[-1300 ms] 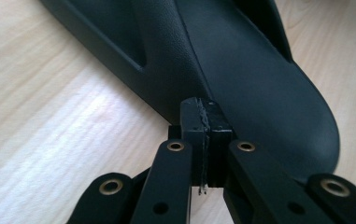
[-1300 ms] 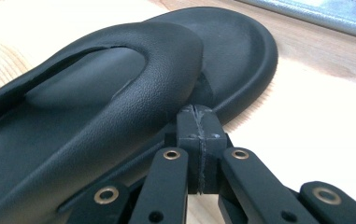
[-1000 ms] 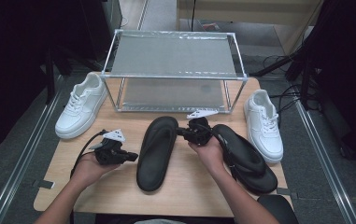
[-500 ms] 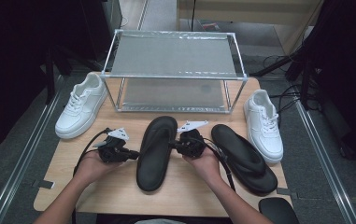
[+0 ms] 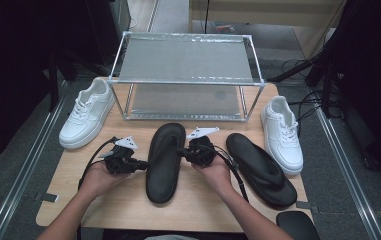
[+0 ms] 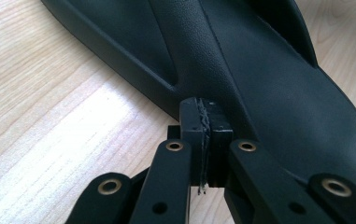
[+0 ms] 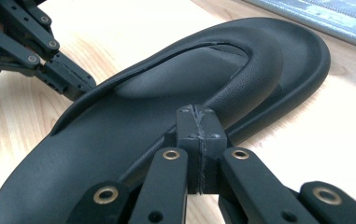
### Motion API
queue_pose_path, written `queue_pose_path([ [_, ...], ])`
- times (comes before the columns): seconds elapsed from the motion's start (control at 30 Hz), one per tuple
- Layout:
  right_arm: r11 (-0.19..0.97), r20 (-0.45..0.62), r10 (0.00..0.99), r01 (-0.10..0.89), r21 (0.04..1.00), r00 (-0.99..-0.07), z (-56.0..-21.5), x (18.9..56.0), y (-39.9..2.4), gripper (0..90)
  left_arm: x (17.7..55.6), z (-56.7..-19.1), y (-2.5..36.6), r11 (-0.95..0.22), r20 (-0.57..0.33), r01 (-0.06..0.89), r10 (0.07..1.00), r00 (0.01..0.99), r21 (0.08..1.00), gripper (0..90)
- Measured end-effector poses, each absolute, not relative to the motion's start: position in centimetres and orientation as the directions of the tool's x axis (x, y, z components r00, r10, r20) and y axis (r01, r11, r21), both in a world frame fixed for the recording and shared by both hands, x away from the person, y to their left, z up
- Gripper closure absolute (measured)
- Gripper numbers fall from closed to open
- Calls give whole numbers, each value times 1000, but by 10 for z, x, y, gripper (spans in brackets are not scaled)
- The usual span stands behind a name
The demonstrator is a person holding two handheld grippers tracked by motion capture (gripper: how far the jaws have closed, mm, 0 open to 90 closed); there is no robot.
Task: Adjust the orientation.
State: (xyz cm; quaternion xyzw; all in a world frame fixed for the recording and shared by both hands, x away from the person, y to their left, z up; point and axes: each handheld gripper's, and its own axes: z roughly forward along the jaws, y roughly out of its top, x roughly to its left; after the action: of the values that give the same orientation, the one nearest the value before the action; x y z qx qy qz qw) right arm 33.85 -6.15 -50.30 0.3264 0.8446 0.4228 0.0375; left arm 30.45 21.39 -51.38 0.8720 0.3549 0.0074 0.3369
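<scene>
Left gripper [image 5: 143, 164] and right gripper [image 5: 182, 153], both jaws pressed together empty, flank middle black flip-flop [image 5: 164, 162], likely to nudge or square it.

A wooden table [image 5: 103, 200] carries two black flip-flops [image 5: 164, 162], two white sneakers [image 5: 85, 120] and a wire rack [image 5: 188, 80].

My left claw [image 6: 205, 122] sits low over the pale wood table [image 6: 49, 116], its two black jaws pressed flat together with nothing between them. Their tips are right at the near edge of a black sandal [image 6: 269, 79], whose strap rises just ahead and whose sole widens off to the right.
</scene>
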Motion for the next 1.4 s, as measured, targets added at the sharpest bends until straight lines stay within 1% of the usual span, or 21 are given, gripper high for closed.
queue_pose_path([
  [0.1, 413, 233, 586, 533, 738, -776, -503, 342, -65, 877, 306, -513, 217, -507, -234, 624, 634, 737, 594, 874],
  [0.13, 412, 245, 581, 540, 734, -776, -502, 342, -67, 877, 306, -509, 221, -483, -248, 630, 638, 729, 608, 863],
  [0.17, 412, 245, 581, 540, 734, -776, -502, 342, -67, 877, 306, -509, 221, -483, -248, 630, 638, 729, 608, 844],
  [0.2, 406, 254, 581, 546, 733, -773, -501, 342, -68, 877, 307, -506, 225, -464, -263, 636, 641, 722, 617, 844],
  [0.27, 402, 252, 573, 535, 743, -780, -497, 342, -71, 858, 306, -503, 228, -441, -278, 642, 643, 714, 627, 799],
  [0.3, 399, 255, 571, 535, 745, -781, -495, 341, -73, 842, 306, -501, 229, -441, -277, 641, 643, 714, 628, 770],
  [0.33, 400, 253, 564, 529, 748, -786, -492, 340, -76, 803, 306, -499, 230, -430, -288, 645, 642, 710, 631, 674],
  [0.4, 399, 258, 563, 532, 747, -785, -489, 339, -79, 766, 305, -499, 231, -426, -290, 647, 645, 707, 633, 588],
  [0.43, 398, 260, 560, 531, 748, -786, -488, 339, -82, 746, 306, -498, 231, -425, -292, 648, 643, 708, 632, 554],
  [0.57, 393, 250, 565, 523, 756, -786, -483, 337, -90, 746, 306, -496, 231, -419, -290, 639, 640, 712, 646, 466],
  [0.7, 385, 249, 573, 524, 760, -781, -477, 334, -105, 745, 310, -494, 231, -415, -289, 638, 641, 711, 649, 441],
  [0.83, 375, 234, 593, 521, 767, -771, -471, 330, -128, 720, 312, -493, 232, -413, -280, 632, 644, 712, 656, 423],
  [1.07, 370, 220, 617, 525, 767, -756, -474, 322, -156, 685, 319, -491, 231, -413, -275, 621, 638, 720, 666, 408],
  [1.1, 370, 219, 624, 531, 762, -750, -475, 321, -160, 681, 319, -491, 231, -408, -273, 612, 634, 724, 677, 408],
  [1.13, 366, 219, 640, 543, 756, -737, -477, 319, -170, 652, 319, -491, 230, -403, -273, 609, 633, 725, 683, 407],
  [1.2, 359, 221, 660, 560, 747, -718, -477, 316, -179, 634, 321, -489, 229, -409, -278, 614, 630, 725, 675, 409],
  [1.27, 360, 217, 671, 567, 741, -709, -477, 315, -183, 633, 323, -488, 226, -413, -277, 610, 624, 730, 676, 409],
  [1.4, 343, 212, 701, 582, 737, -681, -479, 309, -213, 633, 326, -488, 221, -427, -277, 601, 609, 743, 676, 410],
])
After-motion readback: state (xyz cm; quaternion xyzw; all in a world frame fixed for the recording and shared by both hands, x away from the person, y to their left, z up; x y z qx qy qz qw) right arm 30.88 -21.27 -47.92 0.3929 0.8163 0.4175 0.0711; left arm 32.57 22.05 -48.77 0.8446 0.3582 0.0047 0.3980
